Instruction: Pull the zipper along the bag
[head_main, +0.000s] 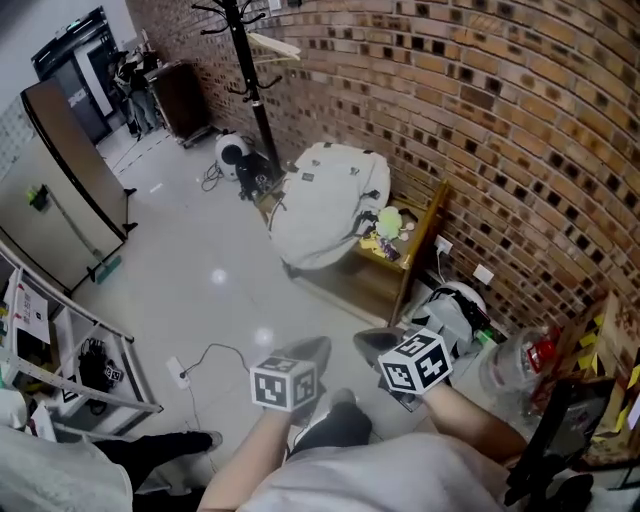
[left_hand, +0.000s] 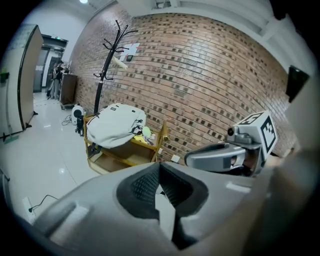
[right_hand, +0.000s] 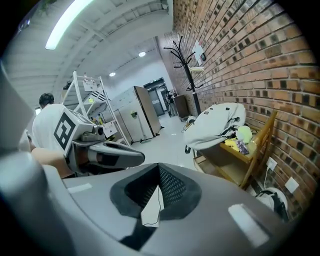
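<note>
Bag (head_main: 325, 205): pale grey, soft, slumped on the top of a low wooden shelf unit (head_main: 405, 285) that stands against the brick wall (head_main: 500, 120). It overhangs the unit's floor-side edge. The zipper cannot be made out from here.

Left gripper (head_main: 313, 350): jaws closed, pads together, nothing between them. Right gripper (head_main: 372, 345): jaws likewise closed and empty. Both are held side by side low in the head view, well apart from the bag and pointing towards it.

Items beside the bag: a yellow-green soft toy (head_main: 388, 222) lies on the shelf top, just beside the bag on the wall side. A black coat stand (head_main: 250, 90) stands near the far end of the unit, with a small white round appliance (head_main: 232, 150) at its foot.

Items between grippers and bag: a stretch of glossy floor (head_main: 200, 260). A white and black object (head_main: 455, 305) sits by the wall near the unit's near end, just ahead of the right gripper. A thin cable (head_main: 212, 350) lies on the floor left of the left gripper. A metal rack (head_main: 90, 375) stands at the left edge.
</note>
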